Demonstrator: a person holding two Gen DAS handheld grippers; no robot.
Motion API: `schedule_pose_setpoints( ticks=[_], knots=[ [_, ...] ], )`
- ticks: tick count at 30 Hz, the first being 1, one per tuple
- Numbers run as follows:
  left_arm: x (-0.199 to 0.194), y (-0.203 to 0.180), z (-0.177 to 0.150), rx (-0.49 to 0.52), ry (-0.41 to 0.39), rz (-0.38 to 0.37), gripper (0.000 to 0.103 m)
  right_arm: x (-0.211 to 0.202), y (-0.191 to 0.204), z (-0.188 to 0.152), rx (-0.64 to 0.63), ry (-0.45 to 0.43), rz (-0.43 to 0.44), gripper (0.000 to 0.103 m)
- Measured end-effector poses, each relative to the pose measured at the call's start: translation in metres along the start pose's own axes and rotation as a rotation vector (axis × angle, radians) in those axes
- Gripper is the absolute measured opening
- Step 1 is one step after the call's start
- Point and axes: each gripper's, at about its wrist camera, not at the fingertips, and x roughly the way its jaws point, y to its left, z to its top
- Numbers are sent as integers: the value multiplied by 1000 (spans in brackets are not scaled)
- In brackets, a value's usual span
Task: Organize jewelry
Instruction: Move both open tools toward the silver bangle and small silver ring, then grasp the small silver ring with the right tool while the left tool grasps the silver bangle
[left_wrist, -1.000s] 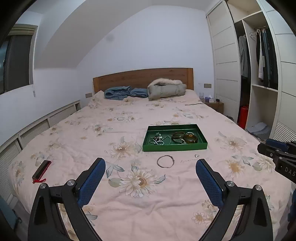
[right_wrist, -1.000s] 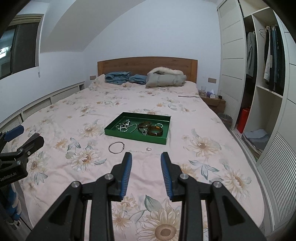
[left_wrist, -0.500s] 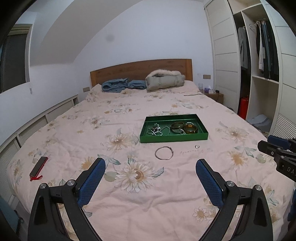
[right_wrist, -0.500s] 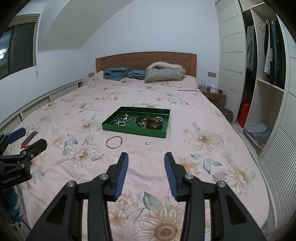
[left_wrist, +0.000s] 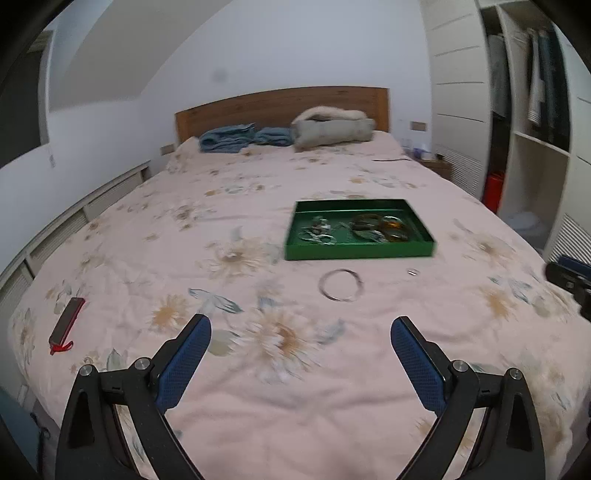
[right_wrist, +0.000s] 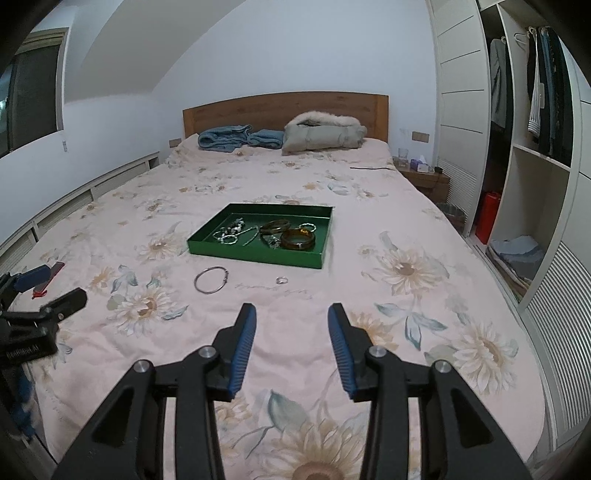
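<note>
Both grippers hover over the bed (right_wrist: 424, 206) — left gripper (left_wrist: 300, 332) spread wide, right gripper (right_wrist: 291, 319) parted, both holding nothing — silver bangle (right_wrist: 211, 279) and ring (right_wrist: 282, 280) lie before the green tray (right_wrist: 255, 254).

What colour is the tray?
Green; the tray shows best in the right wrist view.

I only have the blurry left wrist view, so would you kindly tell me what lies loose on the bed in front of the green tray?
Observer: The right wrist view shows a silver bangle and a small ring on the bedspread, outside the green tray.
Operator: Anything between them?
Observer: A thin chain lies on the bedspread there, passing just in front of the ring.
Operator: Is the right gripper holding anything?
Observer: No, the right gripper is open and empty.
</note>
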Motion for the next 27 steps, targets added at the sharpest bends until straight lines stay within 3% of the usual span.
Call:
schedule_pose_setpoints(
  ticks=[4, 7, 14, 20, 27],
  knots=[
    [32, 19, 14, -20, 37, -6, 89, 19, -10, 16, 2, -13, 4, 39],
    [76, 14, 17, 8, 127, -61, 83, 46, -15, 29, 4, -5, 37, 39],
    [174, 0, 19, -35, 281, -166, 59, 143, -8, 32, -13, 125, 126, 38],
    [227, -11, 21, -42, 335, -184, 59, 218, -2, 23, -4, 235, 163, 34],
    [258, -21, 15, -16, 368, -163, 59, 265, 4, 16, -23, 291, 168, 31]
  ],
)
